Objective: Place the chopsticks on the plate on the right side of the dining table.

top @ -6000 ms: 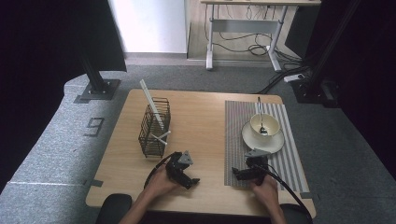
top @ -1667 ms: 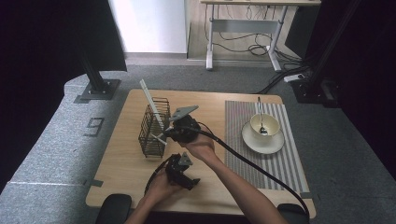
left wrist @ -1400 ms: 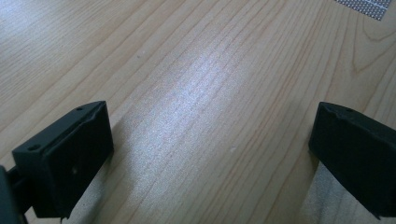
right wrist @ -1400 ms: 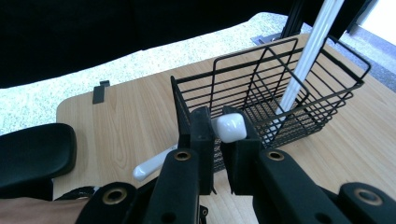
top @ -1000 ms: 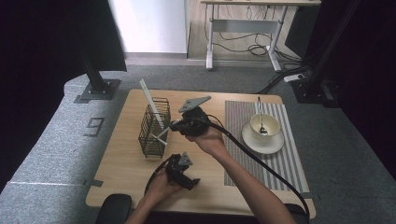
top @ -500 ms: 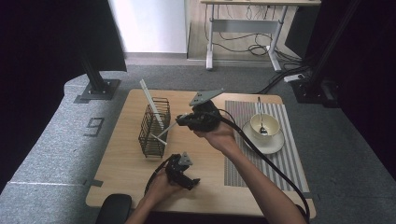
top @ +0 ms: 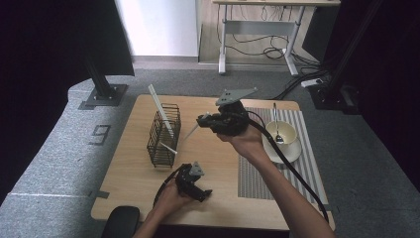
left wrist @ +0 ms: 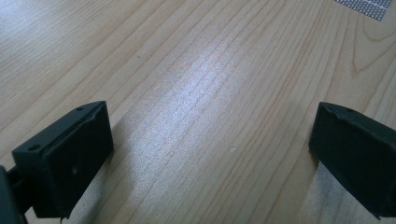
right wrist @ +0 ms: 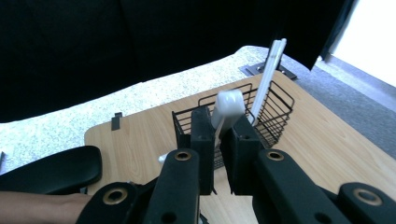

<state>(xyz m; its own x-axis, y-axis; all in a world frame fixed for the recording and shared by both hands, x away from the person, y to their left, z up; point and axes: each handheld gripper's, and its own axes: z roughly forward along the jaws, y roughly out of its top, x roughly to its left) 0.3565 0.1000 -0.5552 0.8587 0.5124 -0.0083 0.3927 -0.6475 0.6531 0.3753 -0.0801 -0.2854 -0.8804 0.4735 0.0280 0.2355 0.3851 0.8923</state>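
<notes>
High view, two claws (top: 204, 119), one basket (top: 164, 134)

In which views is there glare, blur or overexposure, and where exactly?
Left gripper view: a pale glare patch on the wooden table; the near black jaws are soft. Right gripper view: the white spoon held in the right gripper is slightly blurred, and the top right corner is overexposed. High view: evenly lit, sharp, with dark curtains at both sides.
</notes>
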